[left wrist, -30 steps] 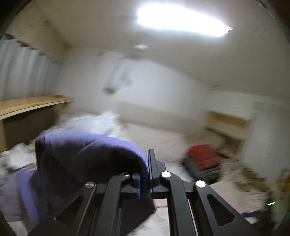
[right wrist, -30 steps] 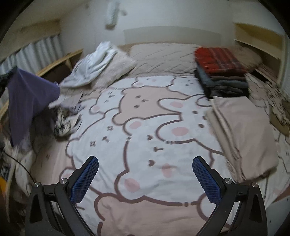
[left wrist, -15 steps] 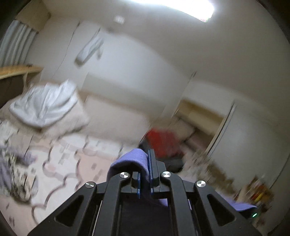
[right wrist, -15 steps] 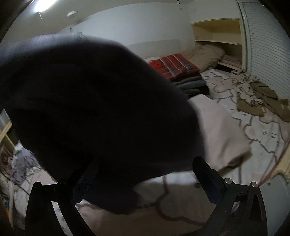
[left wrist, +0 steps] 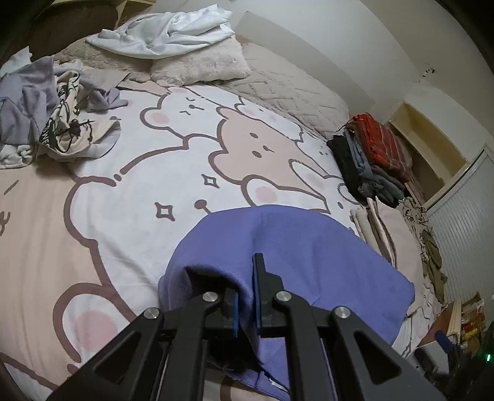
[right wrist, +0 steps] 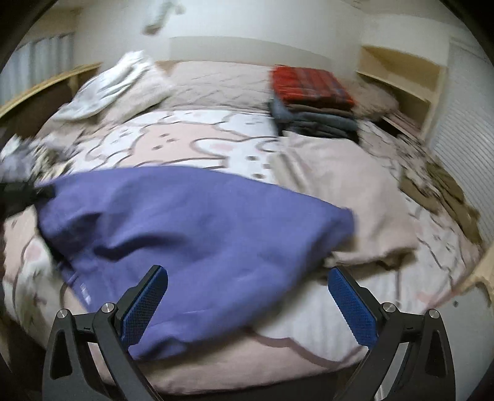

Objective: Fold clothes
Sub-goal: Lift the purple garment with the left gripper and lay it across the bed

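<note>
My left gripper (left wrist: pixel 247 296) is shut on a fold of a purple garment (left wrist: pixel 296 253), which drapes forward over the bed's bear-print cover (left wrist: pixel 129 191). In the right wrist view the same purple garment (right wrist: pixel 191 228) is spread across the near part of the bed, held up at its left end. My right gripper (right wrist: pixel 247 305) is open and empty just above the garment's near edge.
A stack of folded clothes topped by a red plaid one (right wrist: pixel 311 83) sits at the far right, with a folded beige cloth (right wrist: pixel 342 185) beside it. Unfolded clothes (left wrist: pixel 46 108) lie at the far left. White cloth (left wrist: pixel 173 27) rests on pillows.
The left gripper swung the purple garment from the pile at the left, over the bed, and lowered it onto the cover. The right gripper stayed open, and its view is unblocked again.
</note>
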`<state>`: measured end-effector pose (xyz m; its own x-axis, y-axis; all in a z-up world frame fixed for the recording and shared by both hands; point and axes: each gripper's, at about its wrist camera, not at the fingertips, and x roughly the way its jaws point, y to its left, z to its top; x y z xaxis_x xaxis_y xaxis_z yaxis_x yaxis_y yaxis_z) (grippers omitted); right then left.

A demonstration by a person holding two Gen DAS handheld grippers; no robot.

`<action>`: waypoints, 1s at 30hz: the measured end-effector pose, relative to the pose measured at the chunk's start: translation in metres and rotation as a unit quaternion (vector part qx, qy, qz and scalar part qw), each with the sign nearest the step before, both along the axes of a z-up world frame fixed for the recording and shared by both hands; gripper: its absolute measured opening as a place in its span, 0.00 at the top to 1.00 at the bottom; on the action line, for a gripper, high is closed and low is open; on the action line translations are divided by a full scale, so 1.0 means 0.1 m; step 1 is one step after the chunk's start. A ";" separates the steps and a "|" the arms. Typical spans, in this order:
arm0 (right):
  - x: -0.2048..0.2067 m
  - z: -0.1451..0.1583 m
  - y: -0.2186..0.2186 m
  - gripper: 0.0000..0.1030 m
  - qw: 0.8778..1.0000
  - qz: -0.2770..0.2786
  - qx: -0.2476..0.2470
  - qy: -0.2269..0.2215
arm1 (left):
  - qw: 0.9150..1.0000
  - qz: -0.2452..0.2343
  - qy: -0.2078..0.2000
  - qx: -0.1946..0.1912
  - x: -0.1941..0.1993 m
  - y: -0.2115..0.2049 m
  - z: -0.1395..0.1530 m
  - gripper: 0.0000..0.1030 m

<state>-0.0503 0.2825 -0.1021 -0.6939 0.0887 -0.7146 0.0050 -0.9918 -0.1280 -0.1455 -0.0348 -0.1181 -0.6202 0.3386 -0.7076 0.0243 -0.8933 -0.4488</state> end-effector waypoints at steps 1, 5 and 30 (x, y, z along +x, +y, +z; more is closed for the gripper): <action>0.01 -0.02 -0.12 0.00 1.000 0.025 0.005 0.000 | 1.000 0.000 0.000 0.000 0.01 0.00 0.01 0.93; 0.15 -0.23 -0.60 0.00 0.990 0.134 0.044 0.019 | 1.000 -0.001 0.004 0.000 -0.05 0.02 0.02 0.93; 0.21 -0.62 -0.91 0.00 0.959 0.067 0.273 0.036 | 0.999 -0.024 0.015 -0.024 -0.06 0.05 0.00 0.87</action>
<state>-0.0296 0.1914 -0.1641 -0.7710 0.3434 -0.5363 0.0990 -0.7673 -0.6336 -0.1512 -0.0302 -0.1186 -0.6244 0.3345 -0.7059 -0.0319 -0.9138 -0.4048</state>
